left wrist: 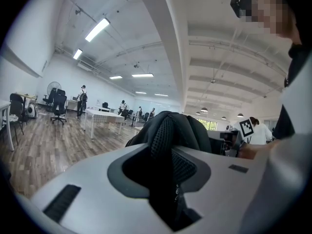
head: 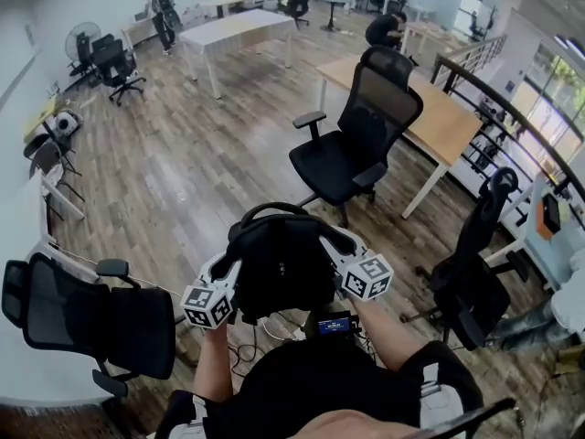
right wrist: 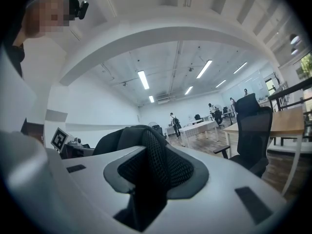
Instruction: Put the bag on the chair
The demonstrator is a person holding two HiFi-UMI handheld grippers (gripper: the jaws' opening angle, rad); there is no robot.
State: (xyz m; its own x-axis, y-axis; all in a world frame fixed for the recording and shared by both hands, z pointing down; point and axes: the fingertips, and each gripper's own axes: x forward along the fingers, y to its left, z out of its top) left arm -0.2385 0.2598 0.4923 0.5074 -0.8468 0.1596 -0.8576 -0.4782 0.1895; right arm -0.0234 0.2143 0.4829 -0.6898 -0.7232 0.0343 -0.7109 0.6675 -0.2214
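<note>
A black bag (head: 279, 263) hangs in front of me between both grippers, above the wooden floor. My left gripper (head: 228, 271) is shut on the bag's left side; in the left gripper view its jaws pinch black mesh padding of the bag (left wrist: 168, 145). My right gripper (head: 335, 248) is shut on the bag's right side, with the same mesh of the bag (right wrist: 153, 162) squeezed between its jaws. The black mesh office chair (head: 352, 149) stands ahead, seat empty, beyond the bag. That chair (right wrist: 253, 130) also shows at the right of the right gripper view.
A second black chair (head: 91, 323) stands close at my left and a third (head: 475, 277) at my right. A wooden desk (head: 443, 122) is behind the target chair. A white table (head: 233, 30) and several people are far back.
</note>
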